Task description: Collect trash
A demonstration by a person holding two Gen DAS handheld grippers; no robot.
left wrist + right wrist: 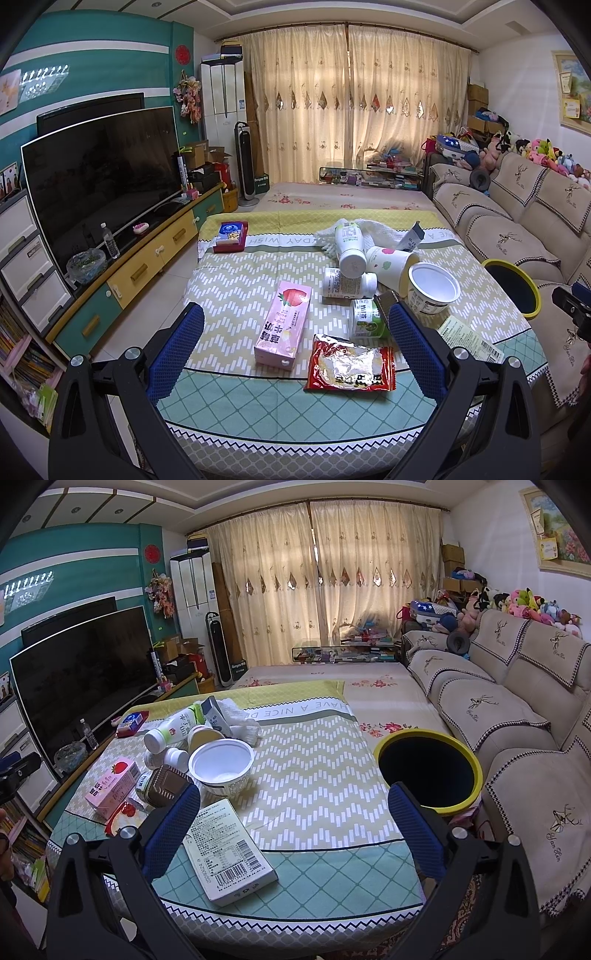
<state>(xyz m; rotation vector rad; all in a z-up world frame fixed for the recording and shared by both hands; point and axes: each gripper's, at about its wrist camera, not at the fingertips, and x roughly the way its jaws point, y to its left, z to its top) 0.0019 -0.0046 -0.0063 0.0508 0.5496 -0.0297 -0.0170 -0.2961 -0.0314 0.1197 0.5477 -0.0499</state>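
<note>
**Both grippers empty above a littered table; collecting not yet begun**

Left gripper [295, 343] hung over the near table edge, fingers wide apart, nothing between them. Right gripper [295, 827] likewise spread and empty, poised over the table's right half.

Nearest the left gripper: a torn red snack wrapper [349, 363], flattened, its foil lining showing. Just beside it, a pink strawberry milk carton [282, 323] lay on its side. Nearest the right gripper: a flat pale box [229, 853] lying barcode up, close to the left fingertip.

Further in, a crowded cluster: an empty white yogurt tub [221, 766] standing upright, a small green-labelled jar [365, 319], a brown ridged container [164, 786], white bottles [349, 249] toppled and stacked against one another, and a paper cup [391, 267] on its side. A white cloth [364, 230] lay behind them.

The yellow-rimmed bin [428, 770] stood off the table's right edge, between table and sofa [517, 709], mouth open and dark.

Judgement: the first pick was still ahead. The flat box looked the easiest start for the right gripper, being nearest the bin, but it lay flush on the tablecloth [314, 775], so the fingers would need to catch its edges. The wrapper was light and crumpled; it would likely slip unless pinched firmly.
</note>
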